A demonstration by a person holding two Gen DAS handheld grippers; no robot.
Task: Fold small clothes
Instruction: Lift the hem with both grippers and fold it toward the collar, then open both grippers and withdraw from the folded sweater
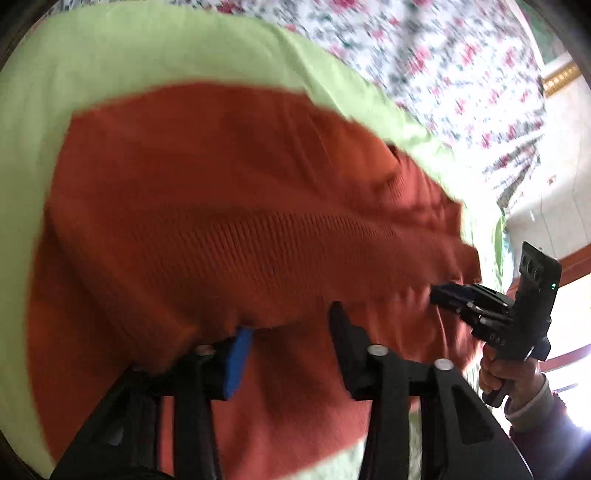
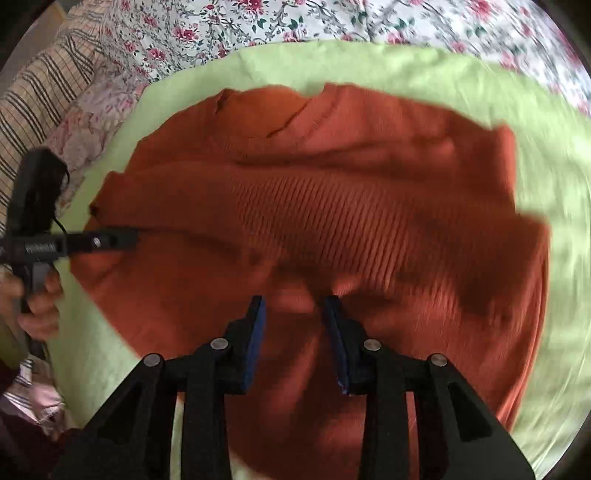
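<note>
So the orange sweater [image 2: 332,229] is lying on a lime green sheet [image 2: 406,70], which sits on top of a floral bedspread [image 2: 295,22]. Taking the sweater as the reference point: its neckline is on the far side, and the near edge is right under both grippers. It looks partly folded already, with a ribbed band running across the middle and its long axis going side to side.

The left gripper [image 1: 291,325] is over the near edge towards the sweater's left end. Its jaws are parted, and the fabric sits bunched just past the tips. No pinch that I can see, so I'd call it let go. The right gripper [image 2: 293,306] is over the near edge closer to the middle, jaws also apart, with only flat knit showing between the blue pads, nothing clamped.

Both are tilted steeply down at the cloth and roughly equally close to it. My guess is the next move is either a fresh grab on that near edge or a reach for the ends to fold across. Blurry though, so contact is hard to call.
</note>
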